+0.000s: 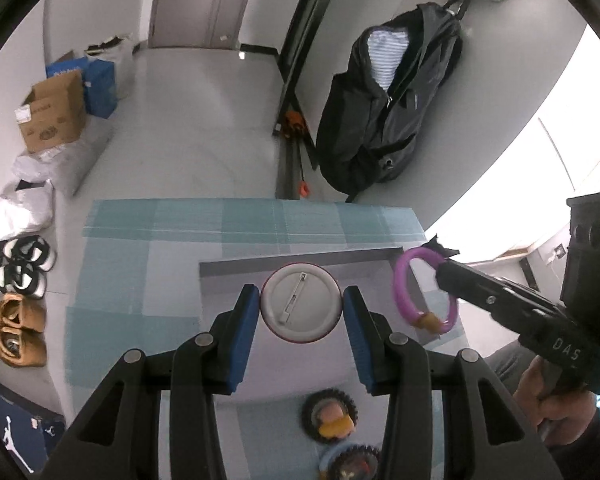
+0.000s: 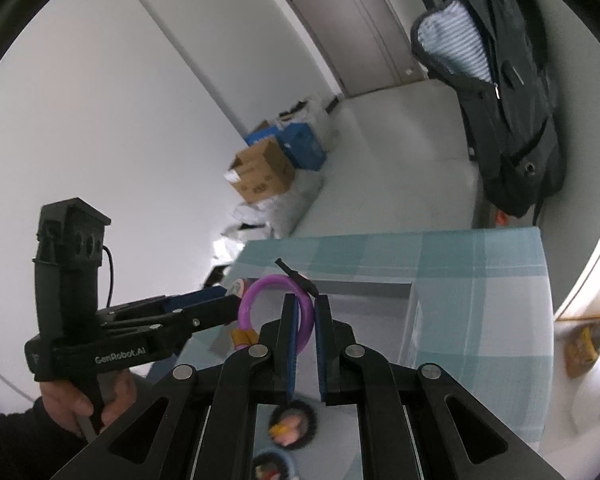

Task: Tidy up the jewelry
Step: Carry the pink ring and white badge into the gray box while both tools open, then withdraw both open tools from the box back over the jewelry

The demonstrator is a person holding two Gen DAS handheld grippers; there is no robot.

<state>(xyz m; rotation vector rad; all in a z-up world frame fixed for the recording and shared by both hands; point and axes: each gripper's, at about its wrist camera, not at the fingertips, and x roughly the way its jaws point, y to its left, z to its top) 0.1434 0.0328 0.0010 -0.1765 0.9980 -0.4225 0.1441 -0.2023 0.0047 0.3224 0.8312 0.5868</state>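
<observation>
My left gripper [image 1: 300,291] is shut on a round pin badge [image 1: 300,314], blue pads pressing on its two sides. The badge's white back and clasp face the camera, and its rim is magenta. The right gripper [image 2: 305,309] is shut on a purple ring bracelet [image 2: 260,292] with a tan charm and a black tag. In the left wrist view the bracelet [image 1: 420,276] hangs from the right gripper [image 1: 446,276], just right of the badge. Both are held above a grey tray [image 1: 300,266] on the teal checked cloth [image 1: 148,240].
Two dark scalloped dishes [image 1: 330,414] [image 1: 350,464] with small orange and pink pieces lie on the cloth below the grippers. A dark jacket [image 1: 388,104] hangs at the right. Cardboard and blue boxes [image 1: 54,114] and shoes [image 1: 18,320] are on the floor at left.
</observation>
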